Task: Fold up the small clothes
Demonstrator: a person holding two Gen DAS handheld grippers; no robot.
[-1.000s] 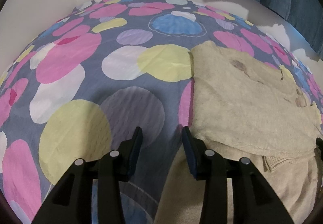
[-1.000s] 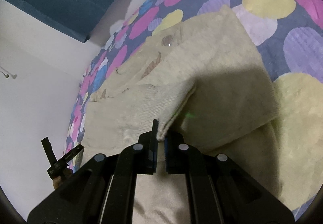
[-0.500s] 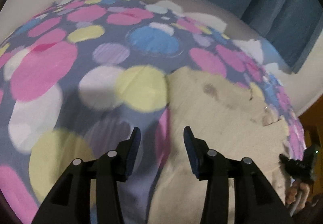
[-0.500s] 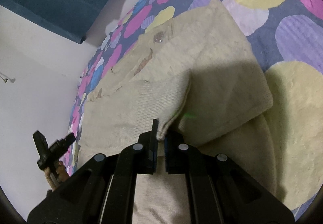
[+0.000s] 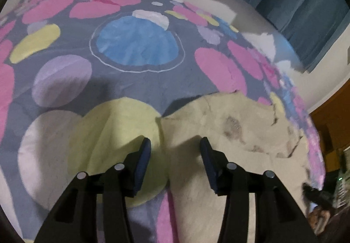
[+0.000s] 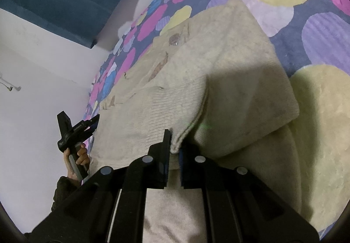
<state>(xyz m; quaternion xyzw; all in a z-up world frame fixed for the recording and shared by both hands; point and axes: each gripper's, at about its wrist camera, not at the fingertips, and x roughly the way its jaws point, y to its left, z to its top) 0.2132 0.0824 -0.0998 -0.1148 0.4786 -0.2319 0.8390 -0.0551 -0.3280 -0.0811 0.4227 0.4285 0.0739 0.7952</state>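
Right claw (image 6: 174, 151) pinches beige sweater (image 6: 229, 72) cuff; left claw (image 5: 175, 155) gapes empty over its edge on the bedsheet (image 5: 135, 81); advice: lay sleeve flat, release gently.

sweater (image 6: 229, 63) lies on the bedsheet (image 6: 323, 32); curtain (image 5: 306, 2) behind the bed

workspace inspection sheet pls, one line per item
Surface: spotted bedsheet, wrinkled.
Job's things: beige knit garment, partly folded, brown marks near its far edge.
Clutter: nothing seen.
Grippers: left gripper open, empty, over the garment's edge; right gripper shut on a ribbed edge of the garment.
Cables: nothing seen.
Surroundings: blue curtain, white wall.
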